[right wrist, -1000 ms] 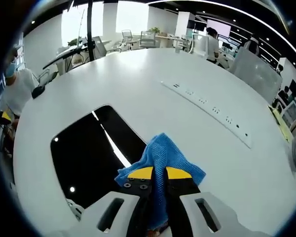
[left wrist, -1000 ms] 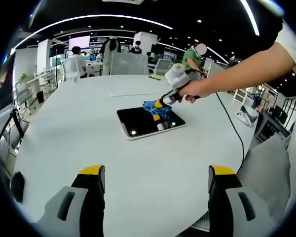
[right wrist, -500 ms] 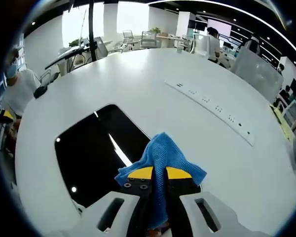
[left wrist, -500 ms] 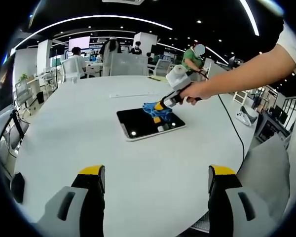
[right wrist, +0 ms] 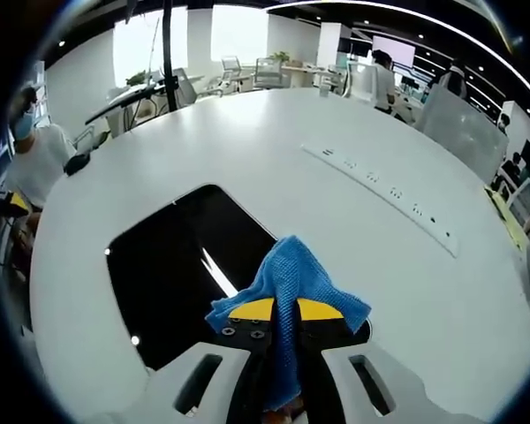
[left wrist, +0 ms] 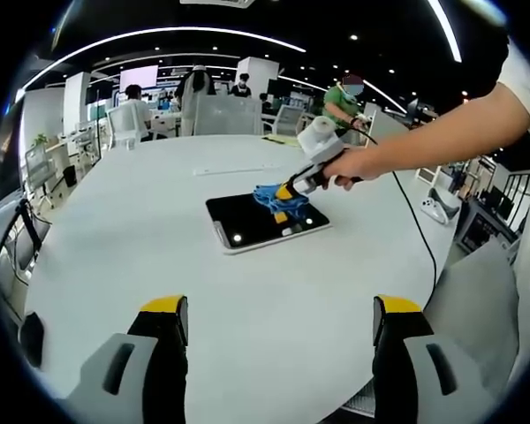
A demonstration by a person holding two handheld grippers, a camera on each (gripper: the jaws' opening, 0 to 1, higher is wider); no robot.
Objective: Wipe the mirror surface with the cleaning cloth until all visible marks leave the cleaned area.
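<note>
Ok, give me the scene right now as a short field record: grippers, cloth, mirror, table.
right gripper: shut on the blue cloth, held by a hand
cloth position: over the mirror's edge on the person's side, by a corner
mirror: dark rectangular sheet lying flat on the white table, reflecting ceiling lights
marks on mirror: cannot tell through the reflections
left gripper: open, holding nothing, over the table's near edge, apart from the mirror
background: office with seated people

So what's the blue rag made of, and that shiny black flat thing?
The blue cloth looks like soft knitted microfibre: bumpy weave, floppy folds, pinched in the right claw. The mirror seems to be glass, dark and glossy, reflecting ceiling lights. It lies on a matte white table.
</note>
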